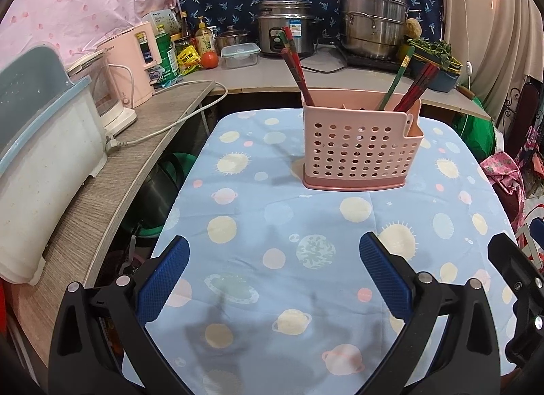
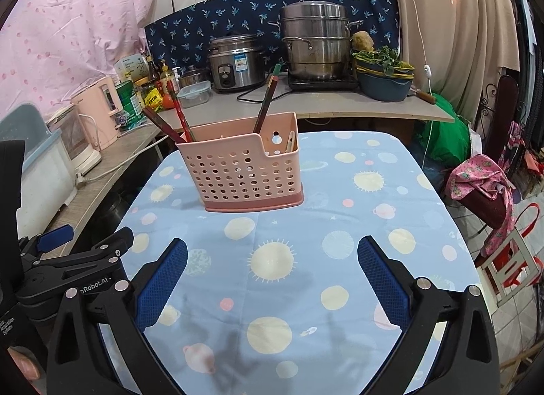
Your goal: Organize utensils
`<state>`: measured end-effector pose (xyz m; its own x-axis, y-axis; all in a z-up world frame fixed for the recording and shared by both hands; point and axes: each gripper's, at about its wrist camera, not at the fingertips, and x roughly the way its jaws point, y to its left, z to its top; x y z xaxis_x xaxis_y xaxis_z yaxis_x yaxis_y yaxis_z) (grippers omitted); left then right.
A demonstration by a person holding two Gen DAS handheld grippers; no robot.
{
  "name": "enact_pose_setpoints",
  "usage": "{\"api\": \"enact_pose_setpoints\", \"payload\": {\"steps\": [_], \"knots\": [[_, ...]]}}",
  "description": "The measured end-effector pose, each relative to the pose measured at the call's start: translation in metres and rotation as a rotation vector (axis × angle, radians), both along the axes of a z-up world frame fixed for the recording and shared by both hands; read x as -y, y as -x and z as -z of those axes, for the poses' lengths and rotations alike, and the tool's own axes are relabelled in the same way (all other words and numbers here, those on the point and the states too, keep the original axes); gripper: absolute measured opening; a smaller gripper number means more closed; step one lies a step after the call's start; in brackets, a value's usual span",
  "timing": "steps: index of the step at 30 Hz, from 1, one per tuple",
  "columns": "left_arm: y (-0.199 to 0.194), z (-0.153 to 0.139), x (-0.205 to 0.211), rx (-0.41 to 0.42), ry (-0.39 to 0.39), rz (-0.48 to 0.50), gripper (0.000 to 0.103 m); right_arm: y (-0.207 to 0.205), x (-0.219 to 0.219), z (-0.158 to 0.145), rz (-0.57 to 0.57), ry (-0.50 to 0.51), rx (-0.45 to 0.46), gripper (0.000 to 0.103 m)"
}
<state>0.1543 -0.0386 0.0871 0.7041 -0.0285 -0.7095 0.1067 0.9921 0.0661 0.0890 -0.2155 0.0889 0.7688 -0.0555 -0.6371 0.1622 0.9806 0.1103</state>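
A pink perforated utensil holder stands upright on the blue planet-print tablecloth; it also shows in the right wrist view. Red-brown chopsticks lean out of its left side. More chopsticks and a green-handled utensil lean out of its right side. My left gripper is open and empty, well short of the holder. My right gripper is open and empty too, near the table's front. The left gripper also shows at the left edge of the right wrist view.
A counter behind the table holds a rice cooker, a steel steamer pot, a clear lidded box, bottles and a tomato. A wooden side shelf on the left carries a white dish box and a pink kettle.
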Motion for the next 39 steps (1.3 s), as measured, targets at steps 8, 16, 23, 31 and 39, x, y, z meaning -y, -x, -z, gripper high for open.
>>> {"api": "enact_pose_setpoints", "payload": {"steps": [8,16,23,31,39], "knots": [[-0.0012,0.0011,0.0012,-0.002,0.000,0.007,0.096,-0.0014,0.0015,0.0020,0.000,-0.004,-0.012,0.096],[-0.0009,0.0012,0.0023,-0.002,-0.003,0.011,0.096,-0.0023,0.0012,0.0038,-0.004,-0.005,-0.020,0.096],[-0.0008,0.0012,0.0019,-0.001,-0.003,0.009,0.096,-0.0025,0.0008,0.0038,-0.002,0.000,-0.016,0.096],[-0.0012,0.0014,0.0013,-0.002,-0.003,0.008,0.096,-0.0026,0.0006,0.0039,-0.002,0.000,-0.018,0.096],[-0.0011,0.0013,0.0009,-0.001,-0.003,0.009,0.096,-0.0030,-0.0004,0.0055,-0.005,0.003,-0.020,0.096]]}}
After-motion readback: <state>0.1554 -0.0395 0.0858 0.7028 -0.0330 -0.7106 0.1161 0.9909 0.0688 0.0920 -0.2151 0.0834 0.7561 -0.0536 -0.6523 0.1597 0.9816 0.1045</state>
